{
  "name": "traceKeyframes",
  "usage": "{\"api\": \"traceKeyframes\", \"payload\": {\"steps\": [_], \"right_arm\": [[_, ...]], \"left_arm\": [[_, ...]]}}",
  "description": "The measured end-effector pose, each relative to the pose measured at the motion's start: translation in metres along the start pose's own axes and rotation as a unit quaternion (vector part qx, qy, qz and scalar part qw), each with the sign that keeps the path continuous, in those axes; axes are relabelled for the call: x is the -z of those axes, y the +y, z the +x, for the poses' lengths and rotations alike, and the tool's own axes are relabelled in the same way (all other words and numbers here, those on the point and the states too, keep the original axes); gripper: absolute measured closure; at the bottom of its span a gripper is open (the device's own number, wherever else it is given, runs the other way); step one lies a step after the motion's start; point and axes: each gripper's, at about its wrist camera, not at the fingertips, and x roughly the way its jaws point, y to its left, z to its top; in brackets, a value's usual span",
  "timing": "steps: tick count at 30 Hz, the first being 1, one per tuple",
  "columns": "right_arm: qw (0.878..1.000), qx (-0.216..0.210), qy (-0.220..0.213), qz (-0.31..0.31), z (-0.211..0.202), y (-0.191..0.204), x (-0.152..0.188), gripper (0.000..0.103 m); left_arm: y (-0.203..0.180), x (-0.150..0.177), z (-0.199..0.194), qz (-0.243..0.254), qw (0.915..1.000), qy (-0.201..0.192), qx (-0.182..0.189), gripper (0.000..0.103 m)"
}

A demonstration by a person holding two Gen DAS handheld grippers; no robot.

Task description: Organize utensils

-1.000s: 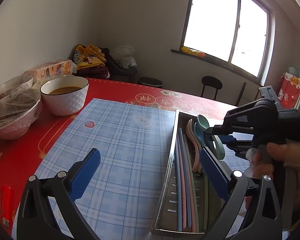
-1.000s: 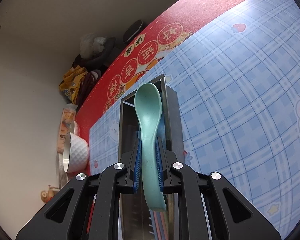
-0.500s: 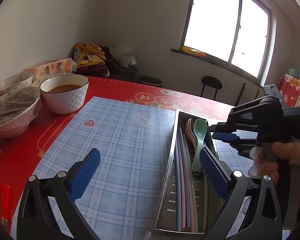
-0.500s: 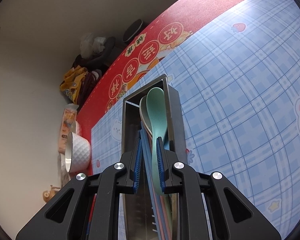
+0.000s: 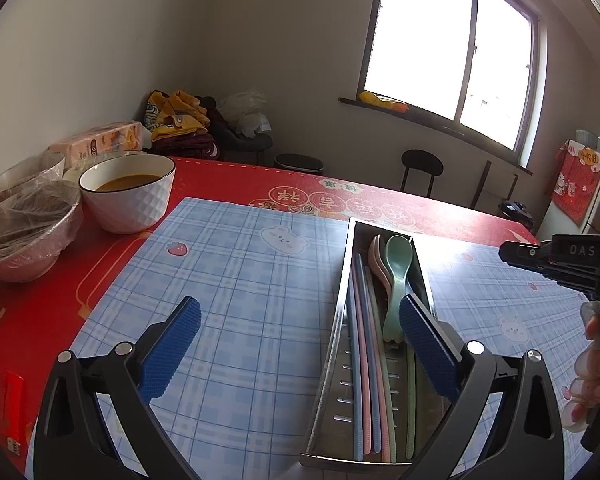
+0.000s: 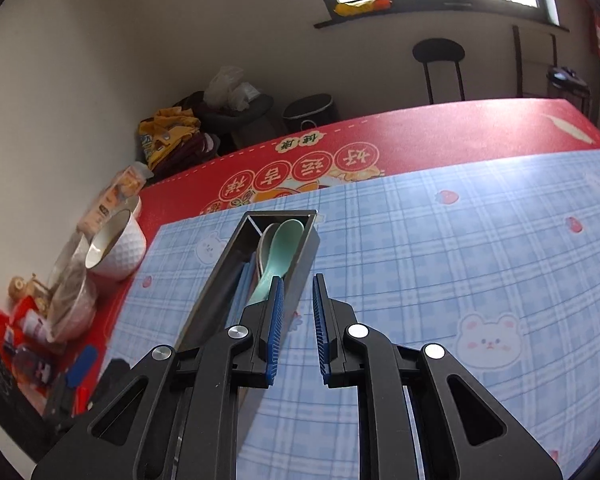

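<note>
Spoon (image 6: pixel 283 247): lies in the tray (image 6: pixel 302 259) atop the others, bowl at the far end. Right gripper (image 6: pixel 296 330): jaws slightly parted, empty, clear of the tray. Left gripper (image 5: pixel 300 354): jaws wide, empty, straddling the tray's near wall.

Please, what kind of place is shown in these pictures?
Probably a room in a home, used for eating. A table with a red cloth holds a white bowl of brownish liquid and a metal tray of spoons and chopsticks; a stool stands under the window.
</note>
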Motion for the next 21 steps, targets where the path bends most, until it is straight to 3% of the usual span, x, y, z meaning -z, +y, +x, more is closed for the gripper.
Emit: {"api": "traceKeyframes", "payload": {"steps": [5,7,9,14,18,21], "right_arm": [[0.999,0.013,-0.035,-0.037,-0.055,-0.018,0.010,0.081],[0.997,0.023,-0.053,-0.052,-0.077,-0.026,0.014,0.070],[0.994,0.036,-0.075,-0.067,-0.100,-0.033,0.017,0.053],[0.987,0.051,-0.122,-0.093,-0.147,-0.046,0.025,0.032],[0.984,0.040,-0.151,-0.089,-0.176,-0.050,0.032,0.017],[0.981,0.040,-0.168,-0.091,-0.191,-0.048,0.039,0.017]], "left_arm": [[-0.006,-0.003,-0.005,0.012,0.9999,-0.003,-0.006,0.006],[-0.010,-0.007,-0.013,0.014,0.9998,-0.010,-0.009,0.006],[-0.017,-0.011,-0.024,0.022,0.9995,-0.021,-0.011,0.006],[-0.039,-0.019,-0.054,0.053,0.9976,-0.044,-0.010,0.006],[-0.056,-0.026,-0.083,0.069,0.9957,-0.062,0.002,0.006],[-0.069,-0.030,-0.102,0.082,0.9939,-0.073,0.007,0.006]]}}
